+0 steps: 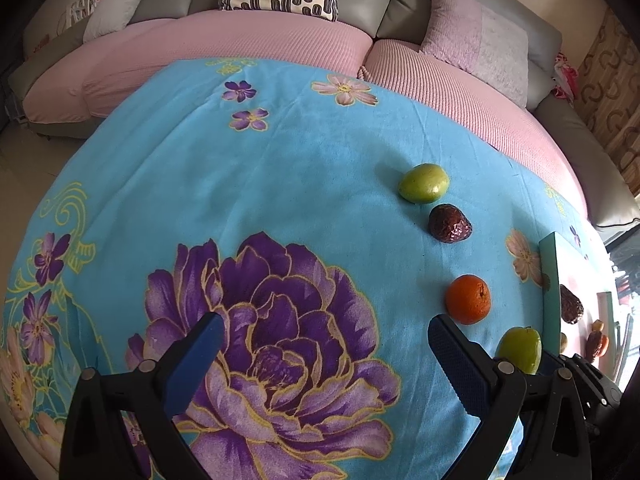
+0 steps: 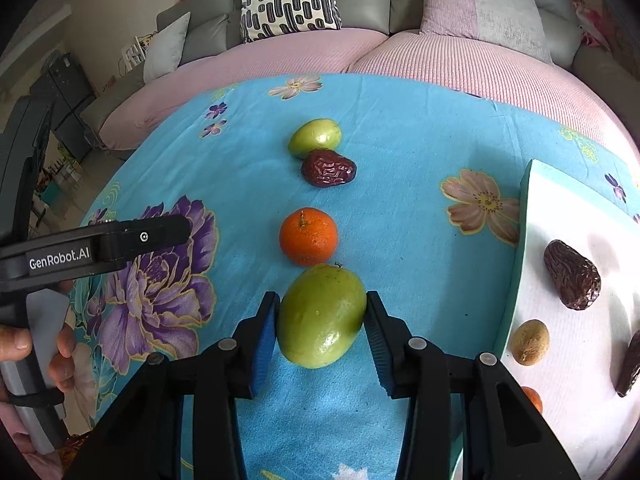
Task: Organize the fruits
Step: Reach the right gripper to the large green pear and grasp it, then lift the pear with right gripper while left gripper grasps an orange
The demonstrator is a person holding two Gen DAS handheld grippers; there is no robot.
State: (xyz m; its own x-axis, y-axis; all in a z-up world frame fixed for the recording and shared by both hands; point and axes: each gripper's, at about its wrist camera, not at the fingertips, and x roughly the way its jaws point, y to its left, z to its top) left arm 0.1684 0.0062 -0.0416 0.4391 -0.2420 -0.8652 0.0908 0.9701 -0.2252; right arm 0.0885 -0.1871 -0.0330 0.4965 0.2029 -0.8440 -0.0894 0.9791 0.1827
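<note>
1. Over the blue floral cloth [image 1: 288,168], the left wrist view shows the left gripper [image 1: 324,340] with its blue-padded fingers spread wide and nothing between them, hovering above a big printed purple flower.
2. To its right, four fruits lie in a line on the cloth: a far glossy green fruit [image 1: 424,183], a wrinkled dark red date [image 1: 451,224] just beside it, a round orange tangerine [image 1: 468,299] nearer, and a near large green fruit [image 1: 519,350] closest, partly hidden behind the right-hand finger.
3. At the right edge stands a teal-rimmed white tray [image 1: 549,280] with dark and orange fruits on it, too distorted to tell apart. A sofa with pink seat covers [image 1: 256,46] runs behind the cloth.
4. From the right wrist view, the right gripper [image 2: 321,316] has its two blue pads set against both sides of the near large green fruit [image 2: 320,316], which rests on the cloth; the grip looks closed on it.
5. Ahead in line sit the round orange tangerine [image 2: 308,236], just beyond the held fruit, then the wrinkled dark red date [image 2: 329,168] touching the far glossy green fruit [image 2: 315,137].
6. Right of the gripper, the teal-rimmed white tray [image 2: 520,248] holds a brown wrinkled date [image 2: 572,276], a small tan round fruit [image 2: 529,342], and further pieces cut off by the edge.
7. At the left, a person's hand [image 2: 60,356] grips the handle of the left gripper, whose black finger [image 2: 120,240] reaches over the cloth.
</note>
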